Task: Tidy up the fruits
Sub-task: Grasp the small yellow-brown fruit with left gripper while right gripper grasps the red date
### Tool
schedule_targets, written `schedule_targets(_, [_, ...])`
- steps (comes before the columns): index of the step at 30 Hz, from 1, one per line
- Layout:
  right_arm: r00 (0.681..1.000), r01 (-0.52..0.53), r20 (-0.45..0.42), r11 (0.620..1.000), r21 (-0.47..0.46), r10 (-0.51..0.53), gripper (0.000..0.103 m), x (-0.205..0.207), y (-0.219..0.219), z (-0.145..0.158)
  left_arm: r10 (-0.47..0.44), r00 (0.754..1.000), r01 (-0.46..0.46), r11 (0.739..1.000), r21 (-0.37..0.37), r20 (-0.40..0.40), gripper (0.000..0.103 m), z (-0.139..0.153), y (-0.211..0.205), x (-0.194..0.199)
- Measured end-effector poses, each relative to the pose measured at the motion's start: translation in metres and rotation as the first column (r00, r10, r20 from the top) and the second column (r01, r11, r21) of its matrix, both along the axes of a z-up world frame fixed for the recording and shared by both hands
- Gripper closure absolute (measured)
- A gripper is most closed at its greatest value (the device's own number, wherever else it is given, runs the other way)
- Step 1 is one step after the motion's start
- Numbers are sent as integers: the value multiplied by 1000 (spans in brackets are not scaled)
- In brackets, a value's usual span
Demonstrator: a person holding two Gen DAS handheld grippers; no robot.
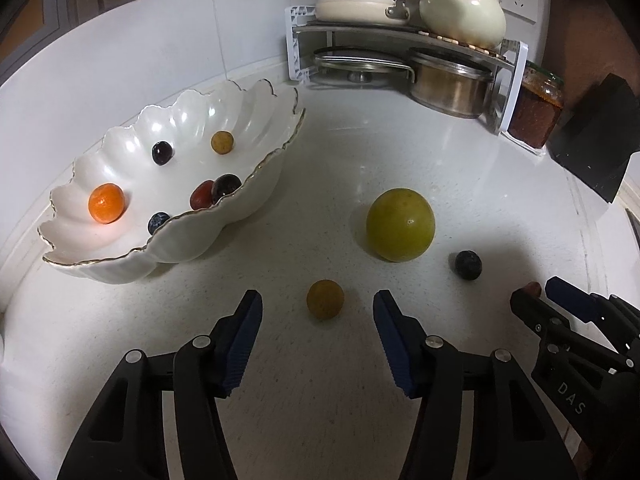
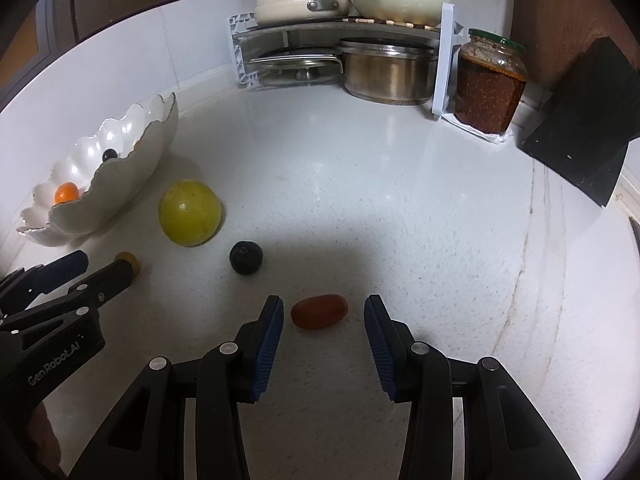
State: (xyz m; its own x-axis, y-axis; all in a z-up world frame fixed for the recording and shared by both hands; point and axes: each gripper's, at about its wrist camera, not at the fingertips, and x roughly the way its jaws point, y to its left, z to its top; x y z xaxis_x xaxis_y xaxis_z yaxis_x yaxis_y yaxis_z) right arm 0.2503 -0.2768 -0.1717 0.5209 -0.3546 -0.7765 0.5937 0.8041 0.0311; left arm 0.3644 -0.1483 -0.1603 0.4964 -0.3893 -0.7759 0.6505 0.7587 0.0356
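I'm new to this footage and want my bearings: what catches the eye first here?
The scalloped white bowl at the left, already holding an orange fruit and several small dark ones, stands out first. On the counter beside it sits a big yellow-green fruit. Nearest the cameras, the left gripper brackets a small brownish fruit and the right gripper a red oval one, neither touching.

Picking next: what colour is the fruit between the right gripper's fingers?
Red, clearest in the right wrist view.
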Motion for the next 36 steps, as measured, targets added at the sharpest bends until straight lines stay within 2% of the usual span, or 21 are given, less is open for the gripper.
schedule_targets(8, [1000,-8,-8,1000,-5,8,60,3,-1,-3,2,1000,-2,1000,9,-6,52,-5,-4,5])
schedule_targets(14, [1000,-10,-13,1000,-22,10,61,4,-1,-4,-4,1000,4,1000,16,-19,60,-9,-9,9])
schedule_targets(17, [1000,-17,-18,999,-35,16,67,5,0,-4,-8,999,8,1000,16,-35,65,-11,-11,10])
schedule_targets(24, [999,-31,-14,999,-36,31,74,6,1,-4,-15,997,16,1000,20,-70,80,-16,-14,12])
schedule_targets(36, [999,-49,17,999,-21,50,75,2,5,2,-12,999,13,1000,12,-38,80,-5,-7,1])
